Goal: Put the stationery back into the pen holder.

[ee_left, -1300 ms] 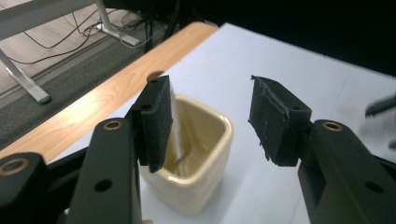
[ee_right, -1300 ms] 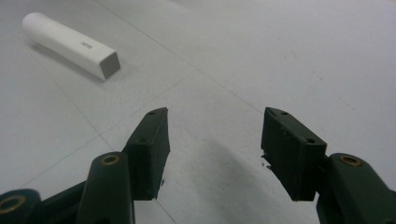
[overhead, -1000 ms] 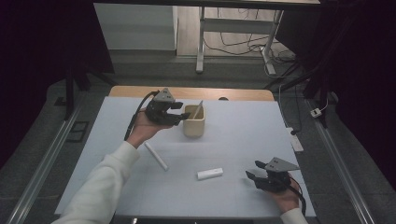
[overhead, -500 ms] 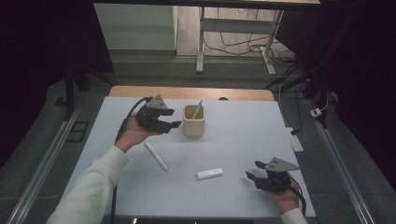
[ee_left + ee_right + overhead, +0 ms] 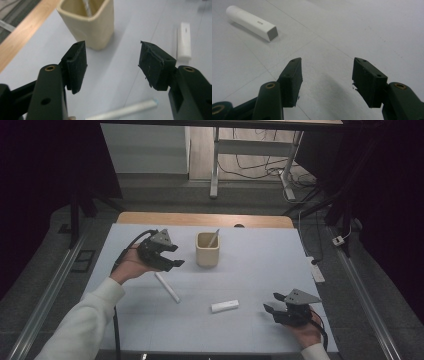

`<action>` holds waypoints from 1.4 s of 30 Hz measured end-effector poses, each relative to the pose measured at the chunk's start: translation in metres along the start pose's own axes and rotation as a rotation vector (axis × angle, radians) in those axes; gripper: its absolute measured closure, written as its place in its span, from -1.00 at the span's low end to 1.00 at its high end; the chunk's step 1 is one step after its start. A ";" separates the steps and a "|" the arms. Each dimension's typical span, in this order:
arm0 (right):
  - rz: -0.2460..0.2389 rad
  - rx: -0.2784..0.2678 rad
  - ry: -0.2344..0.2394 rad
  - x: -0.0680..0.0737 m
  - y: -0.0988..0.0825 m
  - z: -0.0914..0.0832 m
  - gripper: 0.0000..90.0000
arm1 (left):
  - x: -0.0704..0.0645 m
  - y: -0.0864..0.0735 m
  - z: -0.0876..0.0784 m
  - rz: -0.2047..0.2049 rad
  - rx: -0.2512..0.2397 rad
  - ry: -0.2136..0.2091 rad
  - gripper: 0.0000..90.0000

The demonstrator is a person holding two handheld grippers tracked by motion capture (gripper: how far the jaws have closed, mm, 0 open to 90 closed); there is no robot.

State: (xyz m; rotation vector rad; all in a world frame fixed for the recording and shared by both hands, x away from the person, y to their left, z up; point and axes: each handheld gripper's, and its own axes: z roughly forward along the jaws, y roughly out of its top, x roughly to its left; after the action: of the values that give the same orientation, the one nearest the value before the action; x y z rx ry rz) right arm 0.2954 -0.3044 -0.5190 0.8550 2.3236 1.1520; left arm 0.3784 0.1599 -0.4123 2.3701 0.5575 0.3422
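Observation:
A cream square cup (image 5: 207, 251) stands at the middle back of the table with a thin stick (image 5: 214, 238) leaning inside it. My left gripper (image 5: 176, 256) hovers just left of the cup, open; its jaws have just been opening and nothing is between them. Its own view shows the cup (image 5: 90, 22) ahead of the left gripper (image 5: 112, 57). A long white stick (image 5: 167, 287) lies below that gripper. A short white block (image 5: 224, 306) lies at the front middle. My right gripper (image 5: 270, 301) rests open at the front right, empty, with the block (image 5: 252, 22) off to its left.
The pale table (image 5: 260, 265) has a wooden strip (image 5: 200, 219) along its far edge. Metal rails run along both sides on the floor. In the left gripper view the long white stick (image 5: 125, 111) lies just under the jaws and the white block (image 5: 184, 41) lies farther right.
My left gripper has pulled back from the cup towards the left and a little down, and its jaws stand wider. The stick stays in the cup. The right gripper has not moved.

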 end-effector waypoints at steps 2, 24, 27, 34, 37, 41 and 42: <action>-0.004 0.008 -0.008 0.000 0.000 0.000 -0.10 | 0.000 -0.003 -0.002 0.019 0.005 -0.001 -0.15; 0.002 0.025 0.002 0.001 0.000 0.001 -0.11 | -0.002 -0.030 0.001 0.147 0.166 -0.076 -0.28; 0.004 0.022 0.010 0.001 -0.001 0.001 -0.11 | -0.001 -0.034 0.008 0.150 0.191 -0.090 -0.28; 0.004 0.025 0.011 0.000 -0.001 0.002 -0.11 | 0.002 -0.043 0.021 0.157 0.212 -0.116 -0.26; -0.001 0.029 0.011 0.000 -0.001 0.002 -0.11 | 0.002 -0.045 0.027 0.164 0.223 -0.133 -0.26; 0.000 0.029 0.011 0.000 -0.001 0.002 -0.11 | 0.000 -0.046 0.034 0.181 0.235 -0.149 -0.26; 0.000 0.029 0.011 0.000 -0.001 0.002 -0.11 | 0.000 -0.046 0.036 0.180 0.234 -0.152 -0.26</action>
State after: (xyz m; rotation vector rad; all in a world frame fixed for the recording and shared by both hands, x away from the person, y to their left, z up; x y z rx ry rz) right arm 0.2959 -0.3034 -0.5209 0.8617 2.3546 1.1278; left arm 0.3780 0.1712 -0.4697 2.6531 0.3282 0.1807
